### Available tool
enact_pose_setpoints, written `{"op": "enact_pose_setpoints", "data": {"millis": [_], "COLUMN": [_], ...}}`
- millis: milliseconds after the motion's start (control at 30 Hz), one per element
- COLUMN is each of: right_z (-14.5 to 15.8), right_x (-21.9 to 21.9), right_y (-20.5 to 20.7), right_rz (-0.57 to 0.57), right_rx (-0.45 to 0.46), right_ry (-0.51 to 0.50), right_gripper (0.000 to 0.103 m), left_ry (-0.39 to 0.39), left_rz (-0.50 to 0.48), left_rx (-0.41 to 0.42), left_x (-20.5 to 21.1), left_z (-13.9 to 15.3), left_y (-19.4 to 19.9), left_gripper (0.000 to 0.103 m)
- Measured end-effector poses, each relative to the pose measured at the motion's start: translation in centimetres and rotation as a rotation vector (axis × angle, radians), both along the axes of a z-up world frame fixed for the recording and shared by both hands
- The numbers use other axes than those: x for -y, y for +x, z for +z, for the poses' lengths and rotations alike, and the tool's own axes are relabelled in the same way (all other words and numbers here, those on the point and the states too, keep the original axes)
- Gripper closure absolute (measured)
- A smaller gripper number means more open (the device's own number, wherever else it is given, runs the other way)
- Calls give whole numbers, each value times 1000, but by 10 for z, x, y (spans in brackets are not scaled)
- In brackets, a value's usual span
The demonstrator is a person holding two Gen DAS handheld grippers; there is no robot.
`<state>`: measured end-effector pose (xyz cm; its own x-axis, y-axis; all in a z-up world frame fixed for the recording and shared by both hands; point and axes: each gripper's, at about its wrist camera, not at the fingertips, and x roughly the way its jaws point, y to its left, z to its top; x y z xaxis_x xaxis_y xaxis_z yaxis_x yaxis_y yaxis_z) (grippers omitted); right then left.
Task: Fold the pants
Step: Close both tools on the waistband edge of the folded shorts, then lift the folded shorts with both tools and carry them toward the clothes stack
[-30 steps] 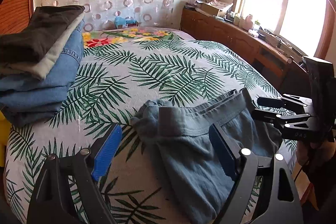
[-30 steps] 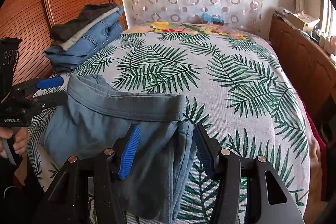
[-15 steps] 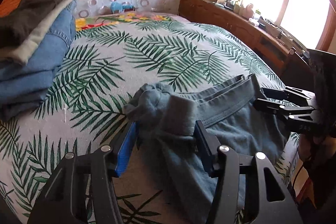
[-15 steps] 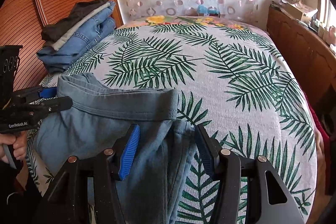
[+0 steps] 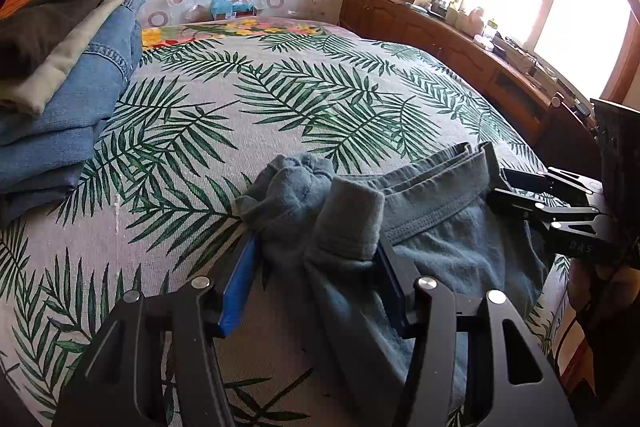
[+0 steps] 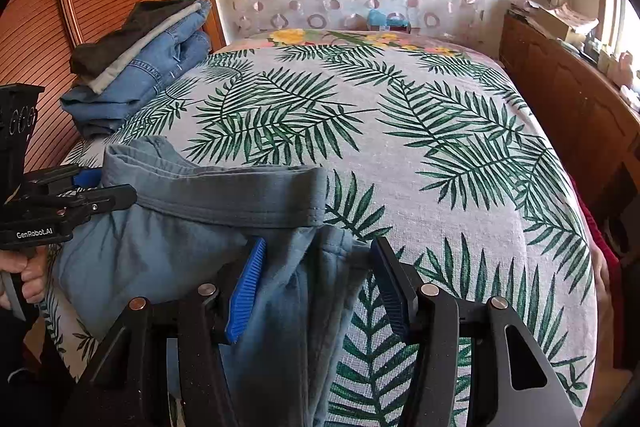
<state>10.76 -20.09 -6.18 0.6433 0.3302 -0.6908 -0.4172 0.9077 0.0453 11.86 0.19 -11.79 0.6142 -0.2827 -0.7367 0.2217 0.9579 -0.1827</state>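
Observation:
Blue-grey pants lie bunched near the front edge of the bed, waistband facing the far side. My left gripper is shut on the crumpled left waist corner, and fabric fills the gap between its blue pads. It shows again at the left edge of the right wrist view, left gripper. My right gripper is shut on the other waist corner of the pants, with cloth hanging down between its fingers. From the left wrist view the right gripper sits at the waistband's right end.
A stack of folded jeans and dark clothes sits at the bed's left side. The palm-leaf bedspread stretches beyond the pants. A wooden cabinet lines the right wall under the window. A hand holds the left gripper's handle.
The left gripper's jaws narrowed from wide apart onto the bunched waist corner and it sank a little toward the bed. The right gripper kept its grip and stayed put.

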Motion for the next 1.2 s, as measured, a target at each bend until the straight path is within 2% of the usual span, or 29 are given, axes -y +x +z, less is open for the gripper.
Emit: {"op": "enact_pose_setpoints", "data": {"millis": [367, 467, 500, 633, 733, 1033, 1200], "right_z": [2, 1, 1, 1, 1, 18, 34], "right_x": [-4, -3, -3, -4, -1, 14, 18], "right_y": [4, 4, 3, 2, 3, -19, -38], "right_rz": [15, 27, 33, 73, 86, 101, 120], "right_rx": [-11, -10, -9, -22, -43, 29, 90], "right_ry": [-15, -18, -17, 6, 53, 145, 149], "right_gripper": [47, 47, 49, 78, 86, 89, 89], "left_ry": [-2, -35, -38, 5, 17, 27, 40], "left_rz": [-3, -27, -30, -46, -48, -31, -27], "left_rx": [-1, -5, -5, 19, 40, 152, 207], "left_x": [1, 1, 2, 11, 15, 19, 21], "left_z": [-1, 0, 0, 4, 9, 46, 67], "left_y": [1, 0, 0, -5, -10, -39, -52], "left_gripper": [47, 63, 66, 75, 83, 84, 84]}}
